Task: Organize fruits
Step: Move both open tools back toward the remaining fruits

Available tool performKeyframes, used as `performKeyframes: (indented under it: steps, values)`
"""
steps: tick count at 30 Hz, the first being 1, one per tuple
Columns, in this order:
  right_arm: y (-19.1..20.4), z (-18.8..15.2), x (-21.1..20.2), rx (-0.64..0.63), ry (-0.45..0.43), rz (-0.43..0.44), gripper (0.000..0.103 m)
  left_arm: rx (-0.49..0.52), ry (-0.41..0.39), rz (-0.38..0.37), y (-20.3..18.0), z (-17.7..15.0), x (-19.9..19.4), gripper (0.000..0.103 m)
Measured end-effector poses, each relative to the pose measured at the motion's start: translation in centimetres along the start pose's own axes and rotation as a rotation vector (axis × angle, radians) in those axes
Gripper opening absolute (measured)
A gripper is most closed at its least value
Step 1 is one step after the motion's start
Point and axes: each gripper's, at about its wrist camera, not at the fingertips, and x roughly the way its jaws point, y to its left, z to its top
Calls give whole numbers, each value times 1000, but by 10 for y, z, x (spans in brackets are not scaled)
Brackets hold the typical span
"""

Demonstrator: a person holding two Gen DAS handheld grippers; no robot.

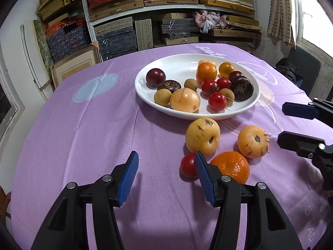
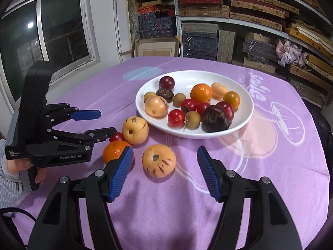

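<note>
The right gripper [image 2: 165, 171] hangs low over the purple tablecloth [image 2: 270, 177] with its blue pads spread wide and nothing between them. Just beyond its tips, a little left of centre, sits a striped yellow melon [image 2: 159, 160], stem scar up, clear of both pads. To the left, the left gripper [image 1: 166, 175] is also spread and empty; in its own view the right pad [image 1: 205, 178] stands in front of a red tomato [image 1: 188, 165], with an orange [image 1: 232, 165] just right of that pad. Whether the pad touches the tomato cannot be told. Behind these lies a second yellow melon [image 1: 203, 135], near the rim of the white plate [image 1: 179, 66].

The plate already carries most of the fruit: an orange, several tomatoes, dark plums, small brown fruits and another yellow melon. Four pieces remain on the cloth, all in a cluster on the plate's near side.

The step in hand looks like picking up one of these loose fruits, most likely the near melon with the right gripper. That calls for moving forward and slightly left until the pads straddle the melon, then closing gently, since it is round and could roll away.
</note>
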Motion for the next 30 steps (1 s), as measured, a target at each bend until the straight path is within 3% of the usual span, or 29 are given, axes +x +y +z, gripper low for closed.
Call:
performKeyframes:
  steps: [2, 10, 14, 17, 19, 22, 27, 30]
  values:
    - [-1, -3, 6, 1, 15, -1, 63, -24, -3, -38, -1, -4, -3, 57]
    - [-17, -3, 25, 33, 67, -2, 63, 17, -68, -50, -21, -2, -19, 59]
    - [-17, -3, 33, 29, 91, 1, 63, 17, -79, -95, -26, -1, -26, 59]
    - [-14, -2, 36, 25, 90, 4, 63, 33, -113, -127, -32, -2, -37, 65]
    - [-12, 0, 42, 15, 106, 6, 63, 63, -104, -140, -43, -4, -37, 67]
    - [-9, 1, 47, 3, 122, 11, 57, 132, -77, -85, -60, -11, -27, 66]
    - [-14, 3, 53, 25, 129, 39, 54, 99, -54, -129, -53, -11, -20, 66]
    - [-17, 2, 54, 31, 140, 60, 48, 99, 2, -179, -55, -15, -10, 65]
